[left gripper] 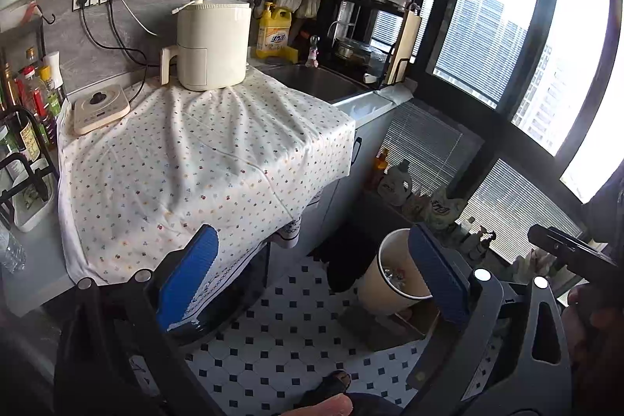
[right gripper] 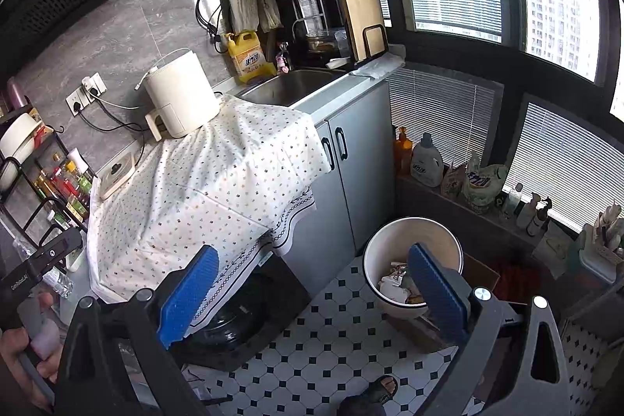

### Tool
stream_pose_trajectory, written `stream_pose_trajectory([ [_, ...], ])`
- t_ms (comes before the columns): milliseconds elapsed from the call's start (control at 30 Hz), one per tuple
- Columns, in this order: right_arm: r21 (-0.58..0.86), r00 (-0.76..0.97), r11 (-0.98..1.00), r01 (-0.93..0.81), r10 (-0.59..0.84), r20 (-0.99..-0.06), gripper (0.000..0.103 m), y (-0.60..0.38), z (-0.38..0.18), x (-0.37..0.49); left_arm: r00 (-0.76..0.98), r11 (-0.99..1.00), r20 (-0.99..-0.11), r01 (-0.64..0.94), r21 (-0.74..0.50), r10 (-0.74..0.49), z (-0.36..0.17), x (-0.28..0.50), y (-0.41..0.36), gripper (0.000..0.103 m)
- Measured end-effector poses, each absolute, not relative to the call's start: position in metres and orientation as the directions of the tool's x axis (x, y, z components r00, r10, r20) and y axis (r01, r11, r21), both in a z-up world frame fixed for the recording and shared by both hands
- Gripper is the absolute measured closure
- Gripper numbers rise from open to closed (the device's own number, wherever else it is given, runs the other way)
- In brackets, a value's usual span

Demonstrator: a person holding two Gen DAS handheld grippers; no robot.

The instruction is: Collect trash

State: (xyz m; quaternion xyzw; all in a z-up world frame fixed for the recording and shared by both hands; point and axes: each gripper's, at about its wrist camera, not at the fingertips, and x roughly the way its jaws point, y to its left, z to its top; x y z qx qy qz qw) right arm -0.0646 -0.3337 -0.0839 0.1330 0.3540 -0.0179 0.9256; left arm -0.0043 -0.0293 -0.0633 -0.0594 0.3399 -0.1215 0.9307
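Both tongs, left gripper [left gripper: 312,275] and right gripper [right gripper: 312,283], gape released and empty above the round cream plastic bin [right gripper: 413,266]; trash apparently dropped, next piece must be found.

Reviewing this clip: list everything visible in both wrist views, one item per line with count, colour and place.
trash bin: one, cream, on the tiled floor, wrappers inside
floral cloth: one, white with dots, draped over the counter
air fryer: one, cream, on the cloth by the wall
induction cooker: one, cream, counter left
dish soap bottle: one, yellow, beside the sink
sink: one, steel, counter end
cutting board: one, wooden, in the dish rack
detergent bottle: one, white, window ledge
left hand-held gripper: blue pads, open, empty
right hand-held gripper: blue pads, open, empty
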Motion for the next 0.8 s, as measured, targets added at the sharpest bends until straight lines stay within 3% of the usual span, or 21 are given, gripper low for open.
stream_pose_trajectory([
  [800, 0.242, 0.756, 0.970, -0.038, 0.186, -0.628, 0.008, -0.271, -0.059, -0.091, 0.823, 0.981, -0.544, 0.072, -0.180, -0.160, -0.039, -0.073, 0.031, 0.006],
])
